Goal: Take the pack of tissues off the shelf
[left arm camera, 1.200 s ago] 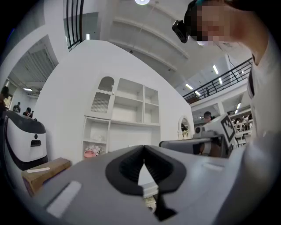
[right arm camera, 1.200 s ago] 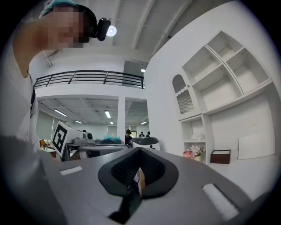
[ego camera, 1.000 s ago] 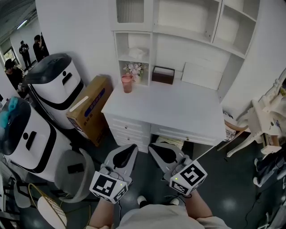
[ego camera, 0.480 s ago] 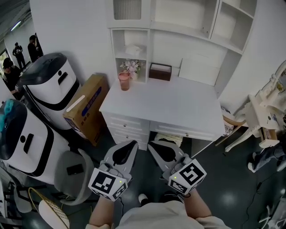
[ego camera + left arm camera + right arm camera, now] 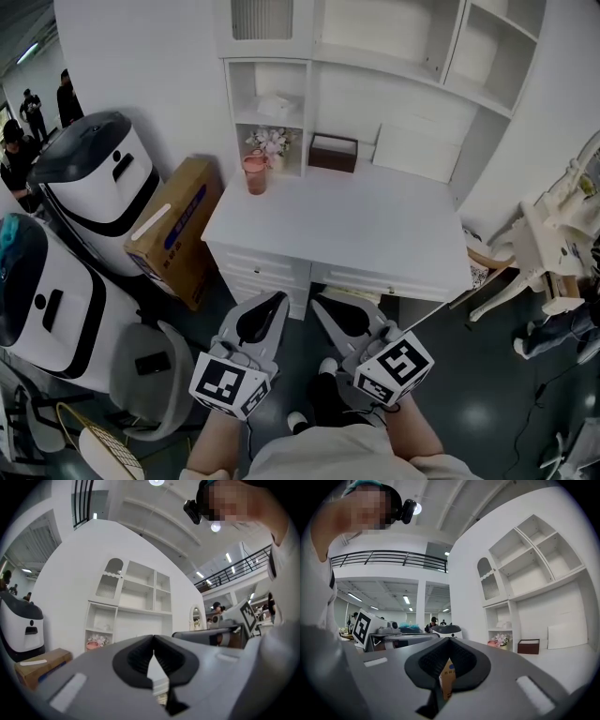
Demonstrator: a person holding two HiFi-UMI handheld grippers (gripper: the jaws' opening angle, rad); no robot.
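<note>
Both hand-held grippers closed and empty, short of the bench.

The left hand-held gripper (image 5: 277, 298) and the right hand-held gripper (image 5: 317, 302) point level, side by side, low in front of the white bench (image 5: 375, 234). Each has its jaws together on nothing, well apart from the shelf (image 5: 251, 122). What looks like the pack of tissues (image 5: 274, 105), a pale soft shape, lies in the shelf's open cubby at the bench's back left. Below it on the bench stand flowers (image 5: 269, 141), a pink cup (image 5: 254, 173) and, further right, a brown box (image 5: 335, 152).
</note>
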